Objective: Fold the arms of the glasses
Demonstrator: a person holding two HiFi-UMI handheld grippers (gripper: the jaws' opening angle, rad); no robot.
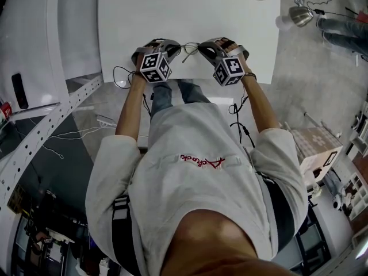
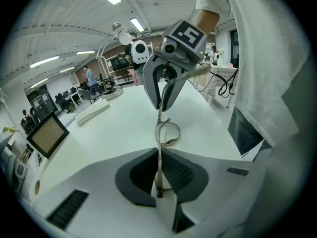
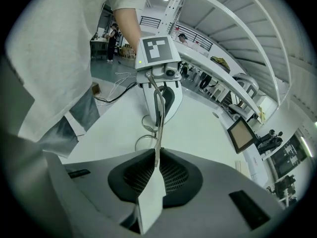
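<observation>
Head view: both grippers are up close together over the near part of the white table [image 1: 190, 10], w/ the glasses [image 1: 185, 49] strung btwn them. Left gripper [image 1: 163, 45] is on the left, right gripper [image 1: 207, 46] on the right, and each marker cube faces the camera.

Left gripper view: the left gripper [image 2: 159, 175] has its jaws closed tight on a thin metal arm of the glasses. The arm runs straight up from the dark pads [image 2: 181, 172] to a round lens rim [image 2: 167, 132], seen nearly edge-on. Just beyond, the right gripper [image 2: 162, 100] points back at the camera and pinches the far end of the frame.

Right gripper view: same thing mirrored. The right gripper [image 3: 157, 157] has its jaws together on the other arm, which sits in the slit btwn the ribbed pads [image 3: 173, 175]. The wire rims [image 3: 146, 133] hang just past the jaws, and the left gripper [image 3: 159, 108] grips the opposite end.

The glasses are stretched in a line btwn the 2 grippers, arms not folded. Can't tell if the rims touch the tabletop.

Rest: black cables [image 1: 119, 76] hang off the near table edge at the left, a metal lamp head [image 1: 300, 15] is far right off the table, and a small screen [image 2: 47, 135] stands on the table's left side.
</observation>
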